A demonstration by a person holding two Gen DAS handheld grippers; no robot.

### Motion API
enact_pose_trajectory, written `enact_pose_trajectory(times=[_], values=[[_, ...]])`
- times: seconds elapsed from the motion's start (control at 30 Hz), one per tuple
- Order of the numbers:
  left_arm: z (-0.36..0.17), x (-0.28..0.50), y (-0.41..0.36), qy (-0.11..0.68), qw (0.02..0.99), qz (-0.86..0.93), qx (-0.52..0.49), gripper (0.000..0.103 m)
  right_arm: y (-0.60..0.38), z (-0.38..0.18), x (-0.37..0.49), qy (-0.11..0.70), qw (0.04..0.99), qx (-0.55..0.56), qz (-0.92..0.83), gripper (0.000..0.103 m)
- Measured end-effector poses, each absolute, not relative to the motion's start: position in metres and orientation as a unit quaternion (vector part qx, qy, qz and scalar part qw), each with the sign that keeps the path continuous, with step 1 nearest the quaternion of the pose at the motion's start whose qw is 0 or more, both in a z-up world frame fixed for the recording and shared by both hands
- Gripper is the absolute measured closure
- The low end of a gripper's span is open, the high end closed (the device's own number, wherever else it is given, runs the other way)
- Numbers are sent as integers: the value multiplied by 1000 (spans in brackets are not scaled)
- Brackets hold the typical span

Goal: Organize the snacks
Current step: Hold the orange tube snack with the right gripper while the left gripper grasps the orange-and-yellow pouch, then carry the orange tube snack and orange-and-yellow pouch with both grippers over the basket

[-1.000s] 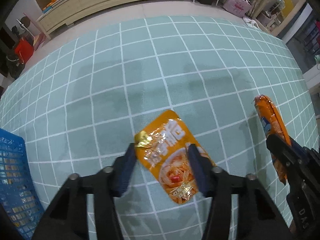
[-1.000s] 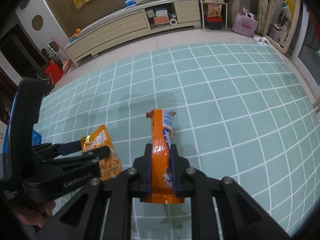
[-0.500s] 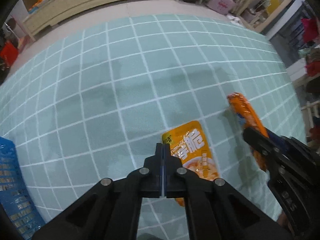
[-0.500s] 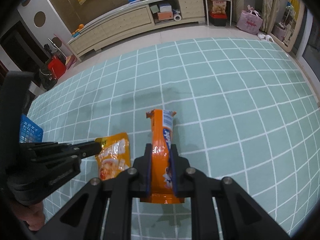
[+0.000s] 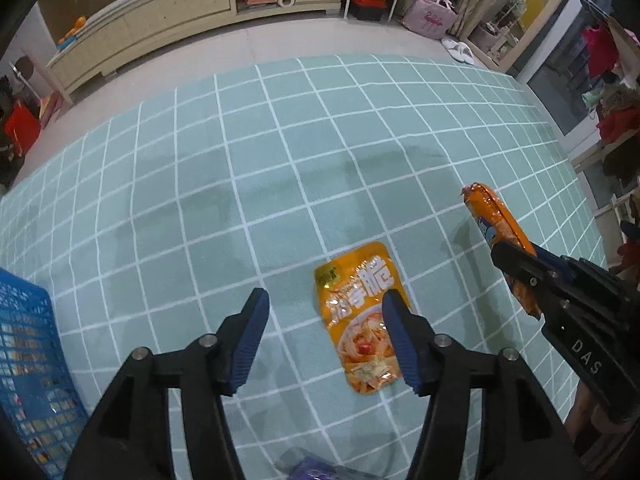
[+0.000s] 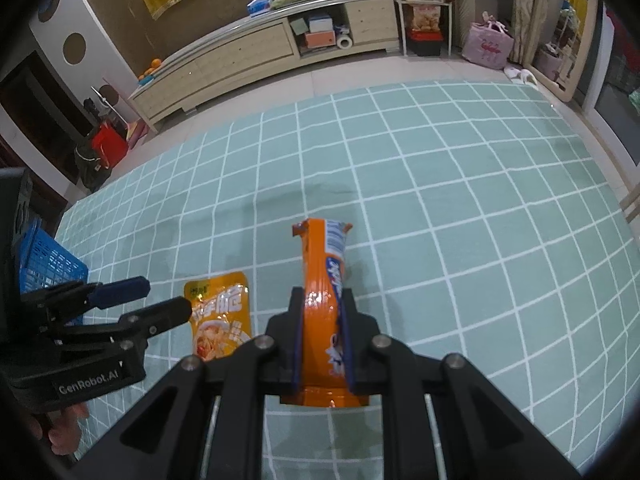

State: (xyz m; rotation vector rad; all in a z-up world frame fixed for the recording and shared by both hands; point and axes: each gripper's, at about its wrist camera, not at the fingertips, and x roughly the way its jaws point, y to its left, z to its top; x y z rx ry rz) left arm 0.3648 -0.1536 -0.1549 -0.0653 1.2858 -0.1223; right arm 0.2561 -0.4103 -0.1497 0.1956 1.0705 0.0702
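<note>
A yellow-orange snack pouch [image 5: 356, 292] lies flat on the teal checked rug [image 5: 280, 168]. My left gripper [image 5: 325, 296] hovers above it with its jaws opening. The right finger covers the pouch's right edge, and the pads press on nothing. In the right wrist view the pouch [image 6: 218, 312] lies just right of the left gripper [image 6: 164, 298]. My right gripper [image 6: 322, 296] is shut on a long orange snack packet [image 6: 320, 256], held off the rug with its far end pointing away. From the left wrist view this packet [image 5: 490, 214] sticks out of the right gripper [image 5: 516, 258] at the right edge.
A blue plastic basket [image 5: 24, 340] stands at the rug's left edge, also seen as the basket [image 6: 46, 260] behind the left gripper. A purple object [image 5: 316, 470] peeks in at the bottom. A low cabinet [image 6: 248, 52], bags and shelves line the far wall.
The left jaws straddled the pouch, then shut empty beside it, and now stand apart again, higher up, with the pouch lying flat. The right gripper and its packet have not moved.
</note>
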Motion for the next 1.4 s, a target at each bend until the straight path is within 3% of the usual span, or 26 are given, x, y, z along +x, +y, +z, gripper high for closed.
enact_pose_trajectory(times=[0.07,0.2,0.33,0.8,0.87,0.93,1.07,1.2,1.33,1.4], values=[[-158,359,-156,605,794,-50,-40,26,-413,-149,254,508,855,95,32,83],[-164,350,-164,611,789,-32,-55,16,-417,-147,251,506,856,101,31,83],[-173,348,-182,618,785,-15,-34,0,-419,-147,251,506,855,107,29,83],[-213,347,-235,628,778,1,-21,1,-426,-151,249,510,853,107,30,83],[-225,353,-243,633,774,-2,-18,17,-425,-153,250,512,852,105,31,83],[-236,352,-250,628,778,-3,-5,20,-423,-153,249,513,852,102,33,83],[-234,346,-263,630,776,-25,13,43,-418,-154,250,514,851,98,37,83],[-234,346,-276,629,776,-36,23,54,-415,-155,251,516,850,95,38,83],[-233,343,-298,626,777,-55,37,82,-411,-156,251,517,850,91,42,83],[-235,340,-310,622,779,-57,56,85,-410,-157,251,519,849,91,43,83]])
